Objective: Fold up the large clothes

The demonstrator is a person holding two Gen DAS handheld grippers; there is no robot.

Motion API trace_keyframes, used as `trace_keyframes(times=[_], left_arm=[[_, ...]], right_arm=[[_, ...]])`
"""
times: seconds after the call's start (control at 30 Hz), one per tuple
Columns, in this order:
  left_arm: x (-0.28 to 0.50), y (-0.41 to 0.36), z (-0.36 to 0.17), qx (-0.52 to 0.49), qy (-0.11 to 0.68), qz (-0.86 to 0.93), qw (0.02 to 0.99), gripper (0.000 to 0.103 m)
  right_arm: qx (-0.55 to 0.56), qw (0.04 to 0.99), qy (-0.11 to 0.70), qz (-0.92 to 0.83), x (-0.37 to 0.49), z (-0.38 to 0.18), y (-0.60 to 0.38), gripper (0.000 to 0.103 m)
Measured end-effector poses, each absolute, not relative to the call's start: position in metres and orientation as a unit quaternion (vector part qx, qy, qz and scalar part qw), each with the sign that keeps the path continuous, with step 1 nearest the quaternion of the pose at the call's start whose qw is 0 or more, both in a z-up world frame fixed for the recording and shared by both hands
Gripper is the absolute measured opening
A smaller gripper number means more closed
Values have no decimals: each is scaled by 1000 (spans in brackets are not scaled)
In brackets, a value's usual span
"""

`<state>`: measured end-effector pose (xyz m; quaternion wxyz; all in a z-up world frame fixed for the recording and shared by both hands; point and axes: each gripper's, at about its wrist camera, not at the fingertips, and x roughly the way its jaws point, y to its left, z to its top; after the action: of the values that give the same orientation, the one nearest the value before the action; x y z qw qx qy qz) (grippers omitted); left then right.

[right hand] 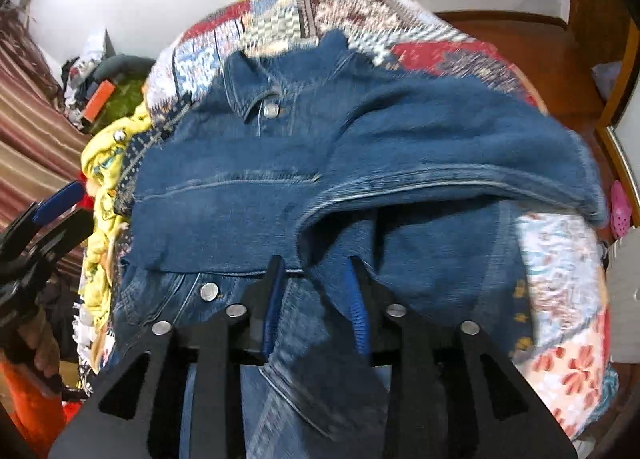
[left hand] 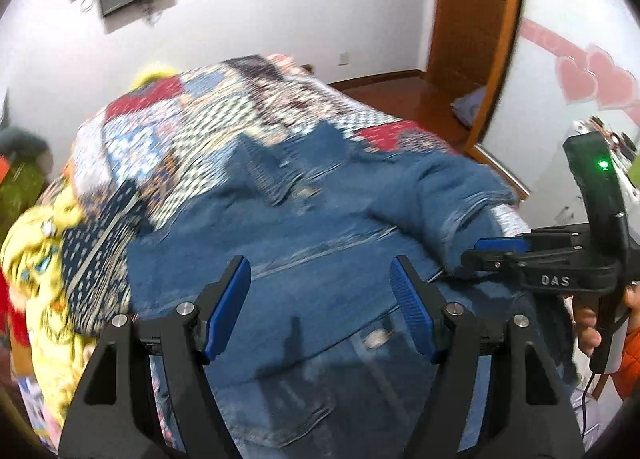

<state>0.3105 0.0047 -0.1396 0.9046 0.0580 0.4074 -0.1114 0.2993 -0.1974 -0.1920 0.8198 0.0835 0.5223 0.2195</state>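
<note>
A blue denim jacket [left hand: 320, 219] [right hand: 360, 139] lies spread on a patchwork quilt [left hand: 200, 119] [right hand: 560, 299], collar [right hand: 248, 87] at the far end. One sleeve [right hand: 440, 147] is folded across its body. My left gripper [left hand: 320, 263] hovers open over the jacket's lower half with nothing between its blue pads; it also shows at the left edge of the right wrist view [right hand: 52, 211]. My right gripper [right hand: 315, 263] has its jaws a little apart over the folded sleeve's edge, and the pads do not press on the cloth. It appears at the right of the left wrist view [left hand: 476, 255], held by a hand [left hand: 588, 331].
A yellow printed garment [left hand: 36, 243] [right hand: 104, 163] is bunched at the bed's left side. A wooden door frame [left hand: 472, 19] and wooden floor lie beyond the bed on the right. A striped curtain [right hand: 28, 119] hangs at the left, and a pink shoe [right hand: 620, 207] sits at the right edge.
</note>
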Motion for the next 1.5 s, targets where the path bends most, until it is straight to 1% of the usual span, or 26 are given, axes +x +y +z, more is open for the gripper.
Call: trace_keyframes(times=[0.03,0.1,0.13,0.33,0.37,0.4,0.47,0.63,0.77,0.83,0.87,0.9,1.0,1.13,1.27,1.37,1.5], left_arm=[[315,-6,-136,64,406,-122,904,71],[324,-26,-129,76,402,-141,901,71],[329,-37,-127,81,402,-151,899,71],[361,-108,-131,130,411,-206,878,71],[366,-121,-137,141,418,-214,872,71],[370,-131,-142,149,424,-221,866,71],[380,-154,-159,171,440,-241,848,71],[400,-186,-210,227,480,-239,813,71],[408,-196,-238,253,484,-243,802,53],[407,-199,-238,257,466,-249,809,37],[408,-201,-237,256,460,-250,813,24],[408,-201,-234,251,457,-250,816,18],[411,-201,-213,229,429,-253,836,13],[411,-178,-169,175,394,-252,867,12],[408,-132,-128,121,367,-225,894,12],[405,-89,-122,88,378,-204,899,12],[391,-37,-145,70,418,-180,888,12]], right_arm=[[86,825,514,216,297,-189,-205,32],[86,846,491,190,292,-177,-227,42],[86,856,478,176,289,-171,-237,44],[75,900,423,75,279,-146,-301,46],[71,904,417,55,276,-145,-313,48],[69,907,413,40,275,-144,-322,54],[67,911,406,16,272,-144,-336,59],[93,904,416,4,274,-158,-357,59],[110,892,438,17,280,-175,-355,59],[120,883,452,30,285,-188,-351,59],[125,879,458,36,284,-193,-352,59],[131,873,468,45,289,-201,-346,59],[136,863,483,65,293,-211,-336,59],[129,859,487,88,304,-214,-319,59],[110,861,488,91,316,-215,-307,59],[104,852,505,97,324,-222,-300,59],[97,842,521,103,323,-231,-296,59]])
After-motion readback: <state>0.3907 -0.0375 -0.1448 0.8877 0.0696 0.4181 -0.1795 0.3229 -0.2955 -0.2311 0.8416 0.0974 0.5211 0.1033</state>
